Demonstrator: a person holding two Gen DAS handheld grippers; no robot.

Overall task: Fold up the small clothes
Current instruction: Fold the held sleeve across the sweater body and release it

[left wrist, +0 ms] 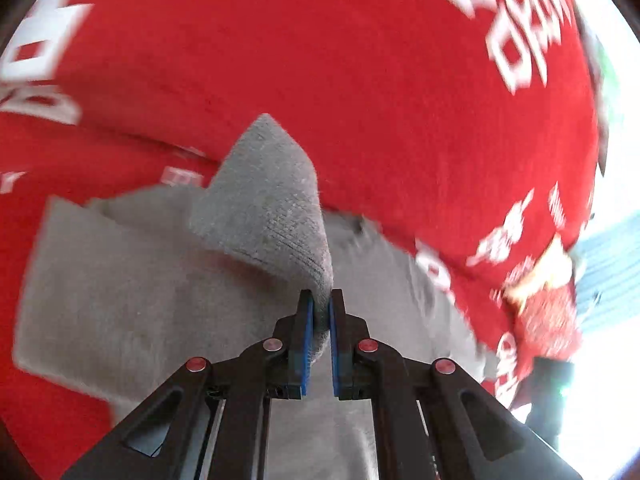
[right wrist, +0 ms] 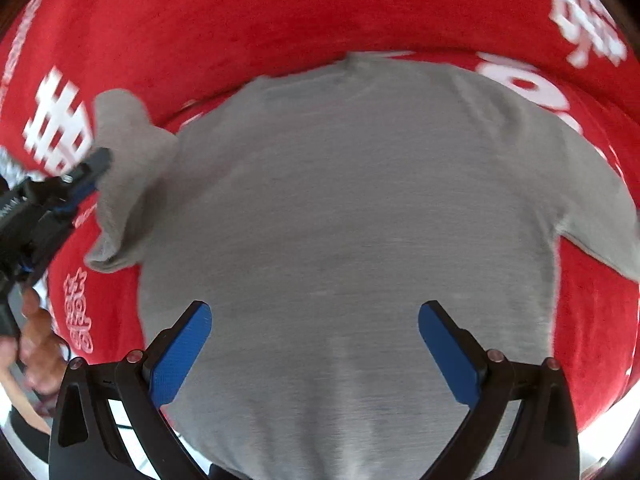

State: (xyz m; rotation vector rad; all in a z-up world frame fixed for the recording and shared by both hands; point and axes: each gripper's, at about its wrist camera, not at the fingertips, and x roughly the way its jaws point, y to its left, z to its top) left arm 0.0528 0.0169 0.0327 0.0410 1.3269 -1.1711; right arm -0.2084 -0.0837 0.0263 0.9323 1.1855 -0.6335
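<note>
Folding has barely begun: the grey T-shirt [right wrist: 352, 216] lies spread flat on the red printed cloth [right wrist: 240, 12]. The left gripper [left wrist: 321, 308] pinches one short sleeve [left wrist: 268, 196], lifted off the cloth. The right gripper [right wrist: 315, 320] hovers spread wide above the hem, grasping nothing; every fold remains.

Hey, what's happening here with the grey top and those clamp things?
A person is folding a small grey shirt spread flat on a red cloth with white lettering, using a hand-held gripper in each hand. The left gripper has its jaws pinched on the shirt's sleeve and has it lifted off the cloth. The right gripper hangs above the body of the shirt with its jaws wide apart, holding nothing. No fold is laid down yet.
</note>
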